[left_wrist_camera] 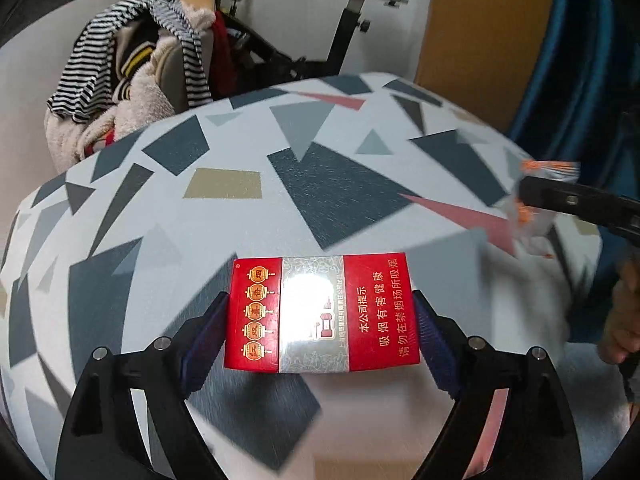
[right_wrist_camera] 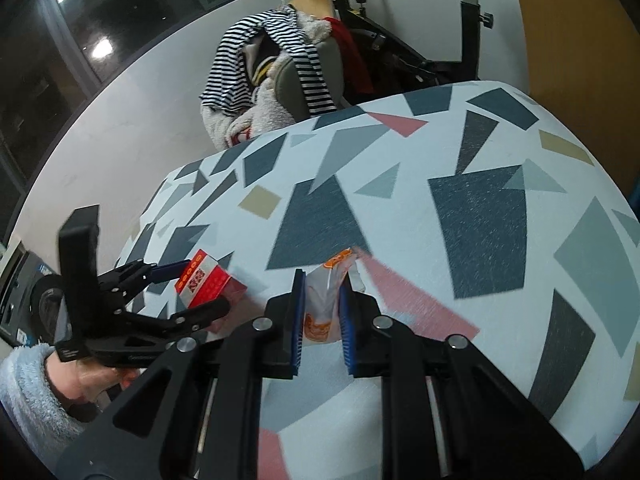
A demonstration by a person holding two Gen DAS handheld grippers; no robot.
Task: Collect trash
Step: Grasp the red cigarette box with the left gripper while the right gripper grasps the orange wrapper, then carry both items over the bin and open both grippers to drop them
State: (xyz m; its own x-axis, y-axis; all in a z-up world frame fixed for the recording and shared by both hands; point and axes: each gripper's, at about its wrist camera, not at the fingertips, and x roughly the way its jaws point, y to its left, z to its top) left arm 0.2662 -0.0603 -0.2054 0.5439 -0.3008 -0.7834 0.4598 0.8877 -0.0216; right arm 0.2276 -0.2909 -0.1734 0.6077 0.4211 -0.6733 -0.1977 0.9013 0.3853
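My left gripper (left_wrist_camera: 322,300) is shut on a red and silver cigarette pack (left_wrist_camera: 320,312) and holds it above the patterned table (left_wrist_camera: 240,208). The pack (right_wrist_camera: 208,280) and the left gripper (right_wrist_camera: 200,286) also show at the left of the right wrist view. My right gripper (right_wrist_camera: 322,280) is shut on a crumpled white and orange wrapper (right_wrist_camera: 326,300), just above the table (right_wrist_camera: 480,216). In the left wrist view the wrapper (left_wrist_camera: 540,208) and the right gripper's fingers (left_wrist_camera: 568,200) appear blurred at the right edge.
A chair piled with striped and fleecy clothes (left_wrist_camera: 132,92) stands behind the table's far edge. An exercise bike (left_wrist_camera: 320,40) stands beyond it by the white wall. A wooden door (left_wrist_camera: 480,20) is at the far right.
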